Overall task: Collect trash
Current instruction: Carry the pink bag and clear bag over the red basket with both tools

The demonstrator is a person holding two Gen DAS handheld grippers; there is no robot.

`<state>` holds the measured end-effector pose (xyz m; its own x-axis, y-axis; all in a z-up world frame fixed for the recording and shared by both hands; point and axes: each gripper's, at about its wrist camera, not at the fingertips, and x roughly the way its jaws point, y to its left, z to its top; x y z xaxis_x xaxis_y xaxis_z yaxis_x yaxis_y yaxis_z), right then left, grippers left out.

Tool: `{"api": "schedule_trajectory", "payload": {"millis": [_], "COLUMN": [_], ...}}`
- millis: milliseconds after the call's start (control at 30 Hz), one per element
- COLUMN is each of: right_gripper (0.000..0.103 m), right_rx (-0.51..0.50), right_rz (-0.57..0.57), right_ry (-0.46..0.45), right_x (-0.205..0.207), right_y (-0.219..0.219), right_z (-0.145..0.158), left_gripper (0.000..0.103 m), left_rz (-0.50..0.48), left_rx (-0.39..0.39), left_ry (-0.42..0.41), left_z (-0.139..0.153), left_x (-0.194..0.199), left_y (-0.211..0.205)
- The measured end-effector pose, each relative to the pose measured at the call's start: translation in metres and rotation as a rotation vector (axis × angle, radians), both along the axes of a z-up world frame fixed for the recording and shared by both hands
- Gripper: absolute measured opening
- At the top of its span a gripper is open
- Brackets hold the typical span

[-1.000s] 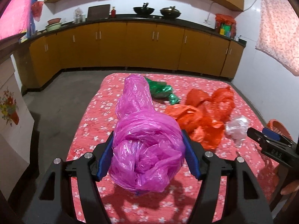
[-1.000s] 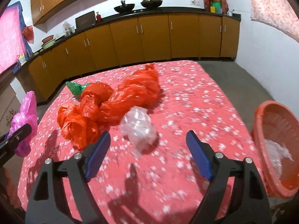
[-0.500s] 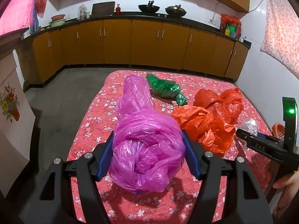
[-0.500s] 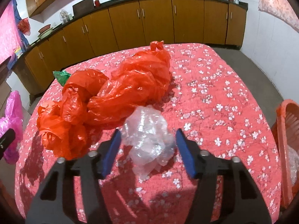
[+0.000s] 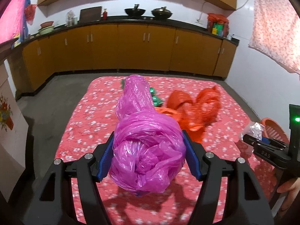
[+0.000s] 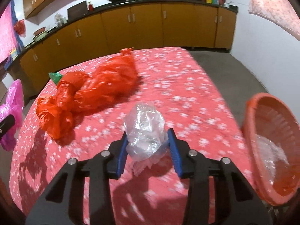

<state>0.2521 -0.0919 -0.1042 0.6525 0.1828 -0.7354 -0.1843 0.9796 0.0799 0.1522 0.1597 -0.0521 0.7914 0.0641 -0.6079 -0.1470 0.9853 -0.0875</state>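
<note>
My left gripper (image 5: 148,159) is shut on a crumpled magenta plastic bag (image 5: 146,146) and holds it above the near left of the table; the bag also shows in the right wrist view (image 6: 12,110). My right gripper (image 6: 148,142) is shut on a wad of clear plastic (image 6: 144,129), lifted off the table; this gripper also shows in the left wrist view (image 5: 249,137). Orange-red plastic bags (image 6: 90,91) and a green bag (image 6: 55,76) lie on the table. An orange basket (image 6: 271,150) stands off the table's right edge with clear plastic inside.
The table carries a red cloth with white flowers (image 6: 187,86). Brown kitchen cabinets (image 5: 146,50) with a dark counter line the far wall. Grey floor (image 5: 48,101) surrounds the table. A pink cloth (image 5: 277,28) hangs at the right wall.
My right gripper moved in on the clear plastic wad, shut on it and lifted it. My left gripper kept hold of the magenta bag and rose a little.
</note>
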Motion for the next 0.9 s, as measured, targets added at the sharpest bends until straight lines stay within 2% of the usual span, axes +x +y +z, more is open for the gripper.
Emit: {"api": "schedule_trajectory", "payload": {"millis": [467,900], "right_gripper": [0.040,0.040], "right_rx": [0.023,-0.020], "right_rz": [-0.208,-0.334], "right_ry": [-0.063,-0.112], "right_x": [-0.055,-0.095], "right_y": [-0.115,-0.178], "right_z": [0.034,0.053], "left_gripper": [0.067,0.067], "left_rz": [-0.161,-0.296], "left_rx": [-0.001,0.009], "left_ry": [-0.023,-0.015], "left_z": [0.017,0.018], "left_x": [-0.001,0.006], "left_y": [-0.081,-0.146]}}
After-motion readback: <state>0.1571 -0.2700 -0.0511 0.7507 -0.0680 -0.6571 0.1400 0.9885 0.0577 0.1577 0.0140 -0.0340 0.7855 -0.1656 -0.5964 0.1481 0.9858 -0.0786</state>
